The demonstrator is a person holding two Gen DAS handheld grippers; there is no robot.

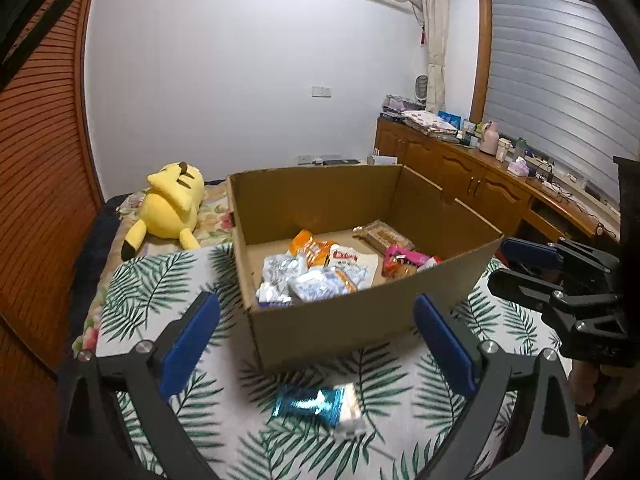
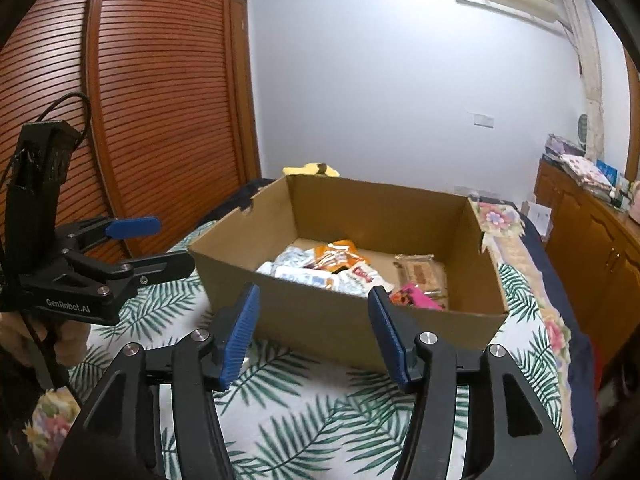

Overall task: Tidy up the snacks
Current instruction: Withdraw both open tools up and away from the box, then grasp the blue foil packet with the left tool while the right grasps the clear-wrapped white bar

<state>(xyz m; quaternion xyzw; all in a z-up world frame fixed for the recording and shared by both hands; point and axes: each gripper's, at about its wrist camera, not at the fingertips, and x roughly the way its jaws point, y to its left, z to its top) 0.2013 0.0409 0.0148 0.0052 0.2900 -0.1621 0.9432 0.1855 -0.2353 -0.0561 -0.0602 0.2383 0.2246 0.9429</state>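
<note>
A: Your left claw (image 1: 316,336) stands wide open with nothing in it. Its blue pads (image 1: 188,344) are spread far apart over the palm-leaf cloth (image 1: 160,280), pointing at the near wall of the cardboard box (image 1: 360,316).

B: And your right claw (image 2: 314,332)?

A: Open too, about halfway, and empty. No wrapper sits between its pads (image 2: 240,336); behind the gap you see only the front wall of the box. From the left wrist view it shows at the right edge, beside the box corner.

B: Where are the snacks?

A: Most lie in the box, on its floor toward the near side: an orange packet (image 1: 310,248), a white packet with a red label (image 1: 352,264), silver and pale blue wrappers (image 1: 320,286), a brown bar in clear wrap (image 1: 384,234) by the right wall, and a pink packet (image 1: 404,260) in the near right corner.

B: Anything outside it?

A: One blue and silver wrapped snack (image 1: 320,404) lies on the cloth in front of the box, between and just below your left claw's pads, touching neither. It is blurred, so I cannot read it.

B: The surroundings?

A: The box rests on the bed (image 2: 576,360). A yellow plush toy (image 1: 172,204) lies beyond it, well clear.
</note>
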